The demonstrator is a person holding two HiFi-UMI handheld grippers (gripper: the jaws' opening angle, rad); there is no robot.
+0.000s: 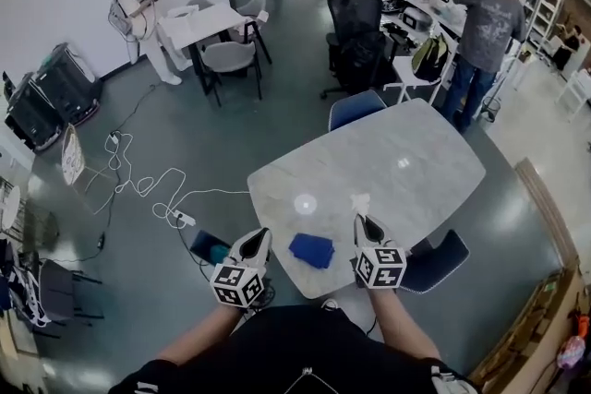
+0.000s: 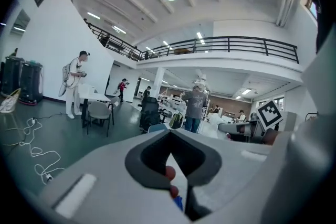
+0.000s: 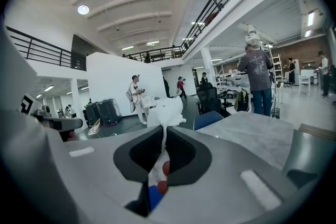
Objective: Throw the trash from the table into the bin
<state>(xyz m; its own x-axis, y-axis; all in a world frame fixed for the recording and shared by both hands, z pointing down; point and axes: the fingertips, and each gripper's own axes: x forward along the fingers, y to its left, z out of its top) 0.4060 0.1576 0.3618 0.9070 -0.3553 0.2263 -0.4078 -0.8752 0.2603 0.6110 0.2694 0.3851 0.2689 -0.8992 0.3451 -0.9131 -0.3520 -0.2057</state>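
**Fig. Head view with both gripper views: one piece of trash in hand, above the table.**

My right gripper (image 1: 362, 219) has its jaws clamped on a crumpled white tissue (image 1: 360, 201). It is held above the near edge of the table (image 1: 416, 171), clear of the top. In the right gripper view the pinch sits low on the tissue (image 3: 165, 107), and the bulk stands free beyond the tips. I judge this hold suits a soft, light scrap: a small bite secures it, and it should fall away cleanly once the jaws part. The gripper points close to level, which keeps the tissue off the tabletop for the carry.

My left gripper (image 1: 261, 235) shows beside the table's near left edge. Its jaws are together with nothing between them, as the left gripper view (image 2: 170, 134) confirms. I judge it is kept aside so as not to cross the loaded gripper's path.

A folded blue cloth (image 1: 311, 250) lies flat just inside the near edge, between the two grippers. I cannot tell whether it counts as trash.

A dark container (image 1: 211, 246) with a teal inside stands on the floor just off the near left corner. I take it to be the bin, so the tissue's way would lead leftward past that corner.
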